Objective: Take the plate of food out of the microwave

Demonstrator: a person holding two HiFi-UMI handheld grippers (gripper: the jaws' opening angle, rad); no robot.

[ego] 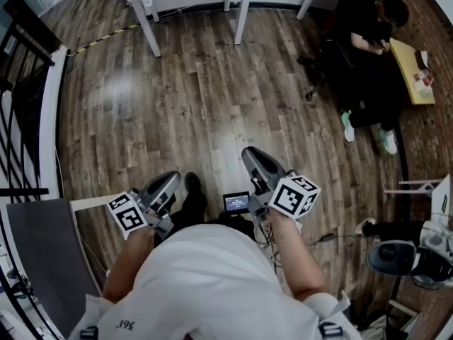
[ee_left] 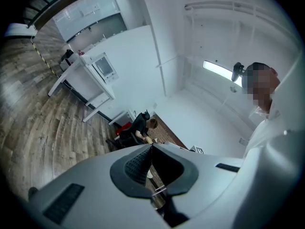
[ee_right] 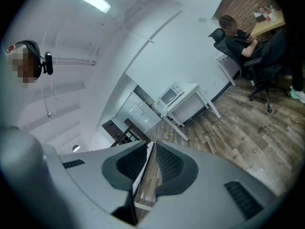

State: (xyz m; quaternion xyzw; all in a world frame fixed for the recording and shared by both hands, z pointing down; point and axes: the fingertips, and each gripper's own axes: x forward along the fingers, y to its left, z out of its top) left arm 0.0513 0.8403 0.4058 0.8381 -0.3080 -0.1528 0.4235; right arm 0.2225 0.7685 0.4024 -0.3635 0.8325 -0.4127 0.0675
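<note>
**Both grippers held at the waist, microwave far ahead across the room**

Off to the left of the left gripper (ego: 172, 178), a dark railing (ego: 21, 55) is cut off by the frame edge. The left gripper is clenched on nothing. In its own view the two pads meet in a thin line, and only floor (ego: 198, 105) and far-off furniture show past them. Ahead of it, well apart, stands a white table (ee_left: 88, 82) with the microwave (ee_left: 104, 67) on top. The microwave is so small there that its door cannot be read as open or closed, and the plate cannot be made out in any view. In the head view the table's top runs out of the upper edge, so little more than its legs shows.

Between the two grippers, close to the holder's body, sits a small lit screen (ego: 236, 202), its content too blurred to read. The right gripper (ego: 249, 154) is released: its pads stand a narrow slit apart with nothing between them, and floor boards show through the slit. Ahead and to the right of it, well apart, a seated person (ego: 368, 41) in dark clothes bends over a wooden desk (ego: 412, 69) that is partly cut off. The holder's forearms and white shirt (ego: 212, 282) hide both grip handles.

Counted: two grippers, two marker cubes (ego: 127, 214) (one on each), one microwave, one screen, one seated person
</note>
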